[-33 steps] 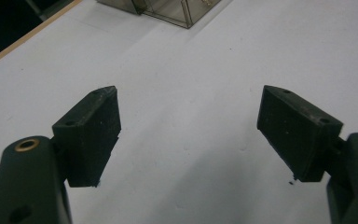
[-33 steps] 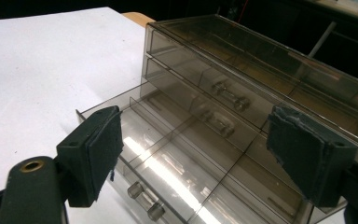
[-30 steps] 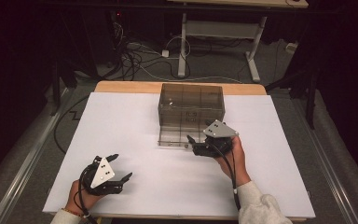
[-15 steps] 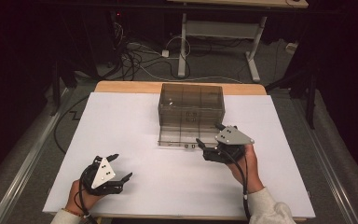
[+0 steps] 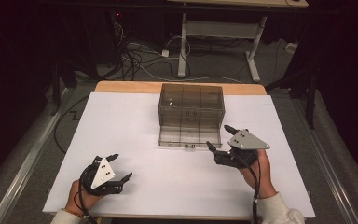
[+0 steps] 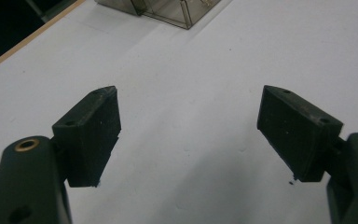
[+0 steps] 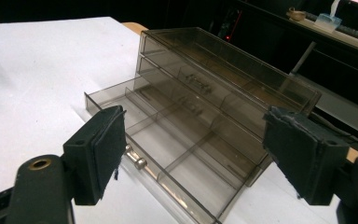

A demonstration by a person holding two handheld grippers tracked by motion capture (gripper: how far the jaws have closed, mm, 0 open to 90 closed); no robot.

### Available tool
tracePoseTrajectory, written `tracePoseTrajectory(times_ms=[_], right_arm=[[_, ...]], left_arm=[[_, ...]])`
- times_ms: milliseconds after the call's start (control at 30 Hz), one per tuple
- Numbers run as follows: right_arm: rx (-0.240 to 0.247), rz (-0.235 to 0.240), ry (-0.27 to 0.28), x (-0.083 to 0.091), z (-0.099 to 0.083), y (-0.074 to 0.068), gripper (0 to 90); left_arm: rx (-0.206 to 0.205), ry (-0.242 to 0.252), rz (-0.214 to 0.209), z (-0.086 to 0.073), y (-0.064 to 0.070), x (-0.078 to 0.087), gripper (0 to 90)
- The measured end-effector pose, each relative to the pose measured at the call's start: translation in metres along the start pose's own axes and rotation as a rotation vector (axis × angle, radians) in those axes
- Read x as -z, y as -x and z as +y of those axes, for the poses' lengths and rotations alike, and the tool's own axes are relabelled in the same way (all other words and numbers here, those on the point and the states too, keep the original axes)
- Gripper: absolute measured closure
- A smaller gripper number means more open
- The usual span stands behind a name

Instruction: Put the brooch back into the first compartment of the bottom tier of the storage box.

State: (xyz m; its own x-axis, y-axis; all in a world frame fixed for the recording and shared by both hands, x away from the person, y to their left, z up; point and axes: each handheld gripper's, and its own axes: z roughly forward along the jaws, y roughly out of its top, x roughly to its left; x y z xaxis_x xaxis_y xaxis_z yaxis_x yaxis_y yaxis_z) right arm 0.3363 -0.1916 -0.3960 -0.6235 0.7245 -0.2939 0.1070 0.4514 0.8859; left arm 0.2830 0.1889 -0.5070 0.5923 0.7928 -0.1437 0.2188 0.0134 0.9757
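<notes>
On the white table (image 5: 121,121), toward its far middle, stands the smoky clear drawer cabinet (image 5: 191,105), its bottom drawer (image 7: 168,154) pulled out toward the person and looking empty across its divided compartments. The step in hand seems to be working that drawer: the right gripper (image 5: 221,137), jaws wide and holding nothing, hovers just beside its front right corner, near the small metal knob (image 7: 137,161). The left gripper (image 5: 119,167), also wide and empty, sits well apart near the table's front. Next probably calls for either closing on the knob or pushing the front squarely. No readable writing shows.

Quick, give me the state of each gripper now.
Left gripper: open, holding nothing, above the bare white table.
Right gripper: open, holding nothing, just in front of the drawer box with its bottom drawer pulled out.
</notes>
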Motion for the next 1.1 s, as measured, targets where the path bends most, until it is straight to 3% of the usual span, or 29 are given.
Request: tracePoseTrajectory(times_ms=[433, 1100], right_arm=[[0.034, -0.039, -0.018, 0.014, -0.01, 0.006, 22.3], [0.021, -0.086, -0.036, 0.024, -0.029, 0.009, 19.2]], left_arm=[[-0.003, -0.002, 0.001, 0.0, 0.0, 0.0, 20.5], [-0.005, 0.004, 0.003, 0.001, 0.0, 0.001, 20.5]])
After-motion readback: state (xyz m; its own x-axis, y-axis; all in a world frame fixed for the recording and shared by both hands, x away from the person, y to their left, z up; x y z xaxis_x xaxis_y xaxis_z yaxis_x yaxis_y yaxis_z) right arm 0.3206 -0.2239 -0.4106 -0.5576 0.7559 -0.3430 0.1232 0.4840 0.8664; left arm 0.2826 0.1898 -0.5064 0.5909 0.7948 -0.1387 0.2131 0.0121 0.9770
